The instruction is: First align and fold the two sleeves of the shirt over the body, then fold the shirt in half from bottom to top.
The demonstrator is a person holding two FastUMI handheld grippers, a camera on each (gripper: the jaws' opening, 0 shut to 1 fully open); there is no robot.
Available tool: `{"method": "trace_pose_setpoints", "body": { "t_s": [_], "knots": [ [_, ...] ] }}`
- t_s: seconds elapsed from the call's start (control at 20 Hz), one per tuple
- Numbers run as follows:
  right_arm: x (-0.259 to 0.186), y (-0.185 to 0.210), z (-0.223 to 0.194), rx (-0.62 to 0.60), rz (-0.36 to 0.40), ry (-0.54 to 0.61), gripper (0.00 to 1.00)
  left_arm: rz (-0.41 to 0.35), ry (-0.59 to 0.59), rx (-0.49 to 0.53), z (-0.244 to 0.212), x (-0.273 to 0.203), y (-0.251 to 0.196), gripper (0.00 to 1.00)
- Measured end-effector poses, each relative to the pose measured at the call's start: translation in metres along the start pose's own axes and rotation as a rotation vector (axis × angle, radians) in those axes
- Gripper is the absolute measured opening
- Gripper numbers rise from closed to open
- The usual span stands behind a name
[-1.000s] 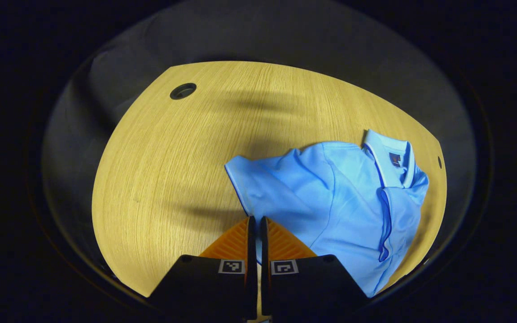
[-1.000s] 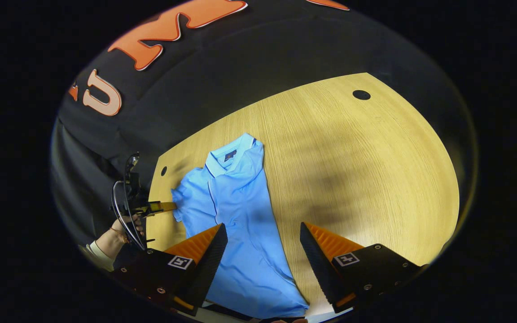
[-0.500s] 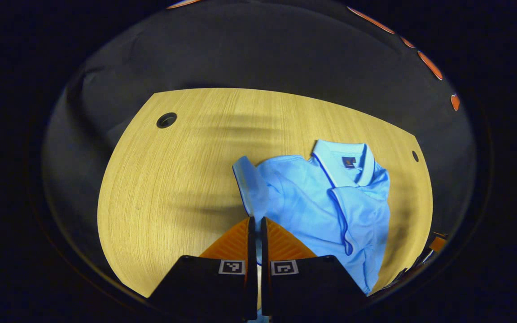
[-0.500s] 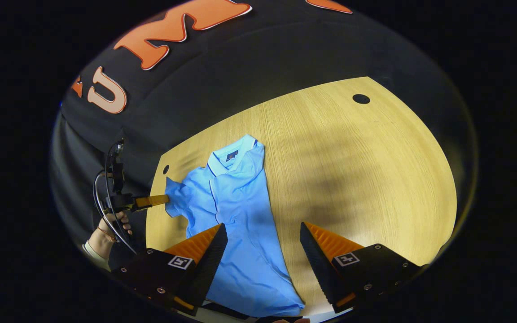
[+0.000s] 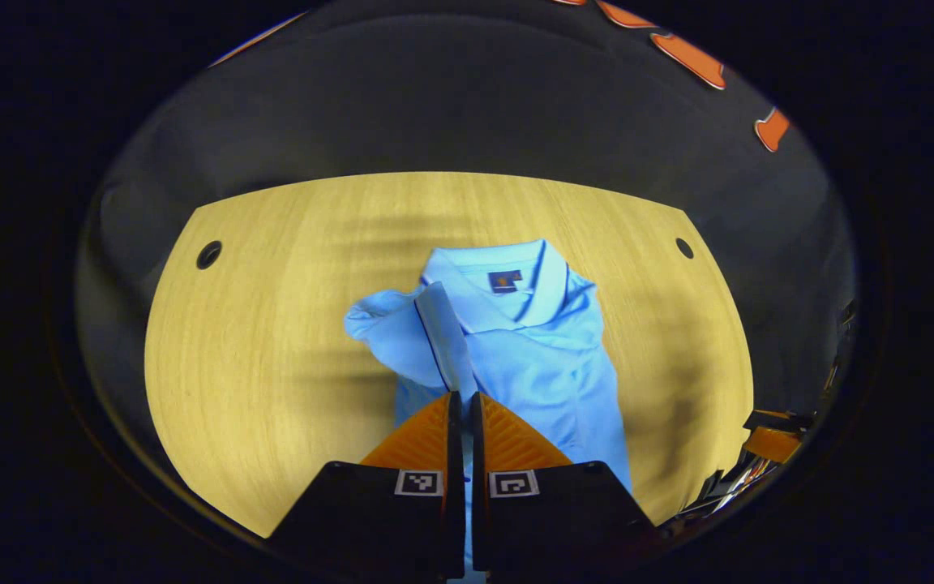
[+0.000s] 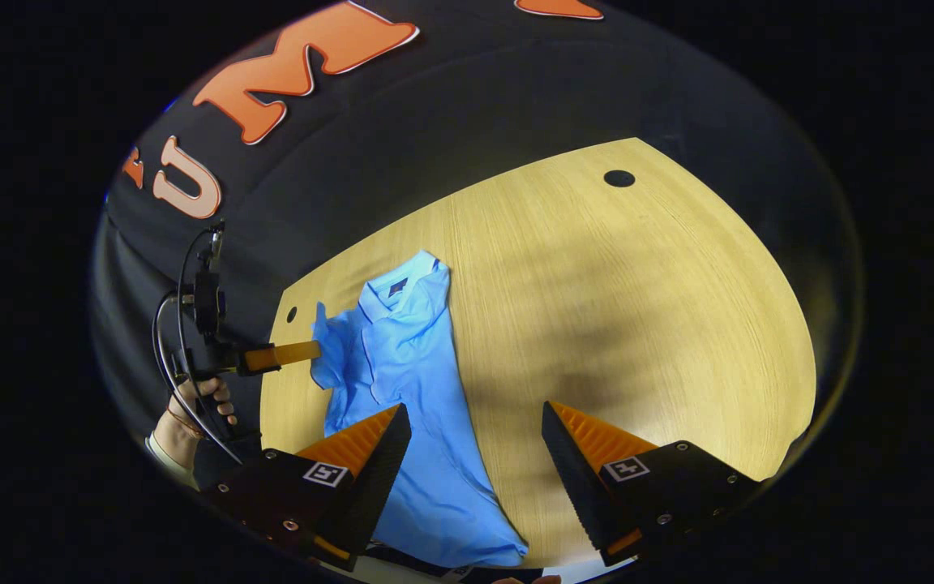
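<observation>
A light blue polo shirt [image 5: 540,357] lies collar-away on the wooden table [image 5: 272,341]. My left gripper [image 5: 463,396] is shut on the shirt's sleeve [image 5: 443,337], which rises off the table in a narrow strip from the fingers. In the right gripper view the same shirt [image 6: 410,381] lies at the table's left side, and the left gripper [image 6: 314,350], held by a hand [image 6: 183,414], pinches the lifted sleeve [image 6: 323,341] at its left edge. My right gripper [image 6: 475,426] hangs open above the shirt's lower part, nothing between its fingers.
The table has round cable holes [image 5: 208,254] [image 5: 683,247] near its far corners, one of them also showing [image 6: 619,178] at the far right. Dark cloth walls surround the table. Bare wood [image 6: 637,324] stretches to the right of the shirt.
My left gripper has swung round with the sleeve in its grip, so the shirt now sits centred ahead of it, the sleeve lifted higher. The right gripper stayed open and nearly still.
</observation>
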State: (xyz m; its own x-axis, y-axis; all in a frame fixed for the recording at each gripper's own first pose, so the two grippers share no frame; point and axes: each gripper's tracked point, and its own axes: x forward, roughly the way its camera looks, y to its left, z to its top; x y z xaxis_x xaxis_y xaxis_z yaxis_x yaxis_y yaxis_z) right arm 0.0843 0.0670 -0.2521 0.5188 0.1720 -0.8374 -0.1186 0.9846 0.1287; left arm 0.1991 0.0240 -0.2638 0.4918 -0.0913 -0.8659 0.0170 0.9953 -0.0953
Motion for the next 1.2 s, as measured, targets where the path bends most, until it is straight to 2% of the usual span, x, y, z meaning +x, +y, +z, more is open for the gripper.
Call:
{"method": "trace_pose_setpoints", "body": {
  "t_s": [0.25, 0.55, 0.65, 0.75, 0.95, 1.2],
  "knots": [
    [-0.010, -0.028, -0.006, 0.041, -0.040, -0.007, 0.98, -0.047, 0.040, 0.023, -0.004, 0.027, -0.044, 0.08],
    [-0.009, -0.042, -0.010, 0.062, -0.062, 0.008, 0.98, -0.075, 0.078, 0.008, -0.015, 0.053, -0.072, 0.10],
    [-0.007, -0.044, -0.011, 0.059, -0.068, 0.014, 0.98, -0.081, 0.067, 0.008, -0.012, 0.053, -0.077, 0.21],
    [-0.006, -0.041, -0.012, 0.059, -0.066, 0.020, 0.98, -0.086, 0.064, 0.015, -0.012, 0.053, -0.080, 0.59],
    [-0.001, -0.035, -0.015, 0.053, -0.060, 0.034, 0.98, -0.074, 0.047, 0.007, -0.011, 0.041, -0.078, 1.00],
    [0.003, -0.018, -0.027, -0.002, -0.074, 0.051, 0.99, -0.077, -0.011, 0.001, -0.013, 0.001, -0.060, 1.00]
  ]
}}
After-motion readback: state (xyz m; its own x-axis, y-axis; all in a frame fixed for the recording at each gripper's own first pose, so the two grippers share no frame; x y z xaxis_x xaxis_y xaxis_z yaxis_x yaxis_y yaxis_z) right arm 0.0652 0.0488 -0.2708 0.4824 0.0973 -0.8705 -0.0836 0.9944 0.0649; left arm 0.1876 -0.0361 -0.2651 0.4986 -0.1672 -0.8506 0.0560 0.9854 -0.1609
